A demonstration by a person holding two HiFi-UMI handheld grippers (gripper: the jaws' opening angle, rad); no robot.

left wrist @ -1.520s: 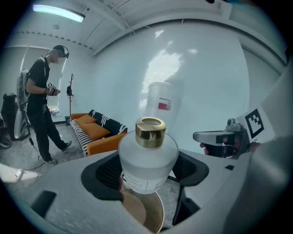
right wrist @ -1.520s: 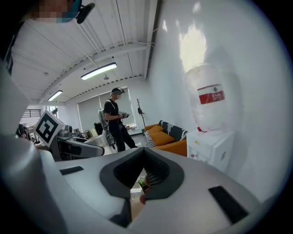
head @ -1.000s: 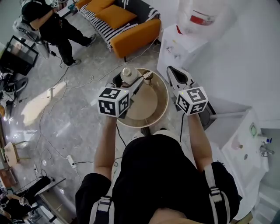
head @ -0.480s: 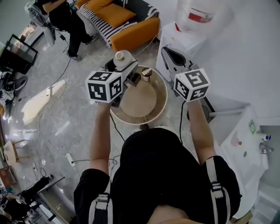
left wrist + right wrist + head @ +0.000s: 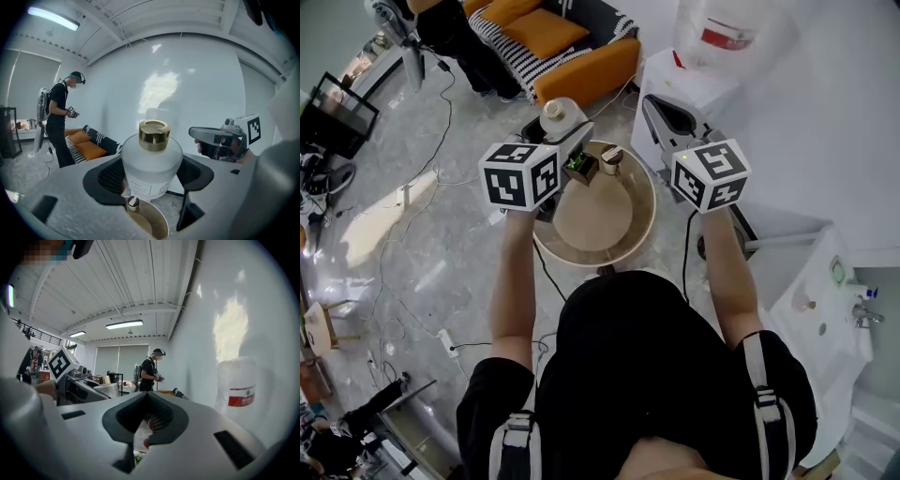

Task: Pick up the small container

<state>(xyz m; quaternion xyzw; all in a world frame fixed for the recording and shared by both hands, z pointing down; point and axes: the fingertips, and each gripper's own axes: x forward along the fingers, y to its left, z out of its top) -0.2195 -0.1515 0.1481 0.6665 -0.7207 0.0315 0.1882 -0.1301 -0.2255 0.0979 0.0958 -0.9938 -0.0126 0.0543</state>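
My left gripper (image 5: pixel 559 128) is shut on a frosted white bottle (image 5: pixel 560 114) with a gold cap. It holds the bottle upright in the air over the far rim of the round wooden table (image 5: pixel 648 212). In the left gripper view the bottle (image 5: pixel 151 161) fills the space between the jaws of that gripper (image 5: pixel 151 177). A small jar (image 5: pixel 611 157) stands on the table's far side and shows below the bottle as a tiny jar (image 5: pixel 133 202). My right gripper (image 5: pixel 662 113) hangs to the right of the table, shut on nothing (image 5: pixel 146 420).
A white water dispenser (image 5: pixel 686 92) with a large bottle (image 5: pixel 727 33) stands behind the right gripper. An orange sofa (image 5: pixel 572 49) and a person (image 5: pixel 455 28) are at the far left. Cables run over the floor. A white sink (image 5: pixel 825 300) is at the right.
My left gripper has lifted the bottle up and away from the table's middle to its far rim. The right gripper rose a little. The person in the background walked to the right.
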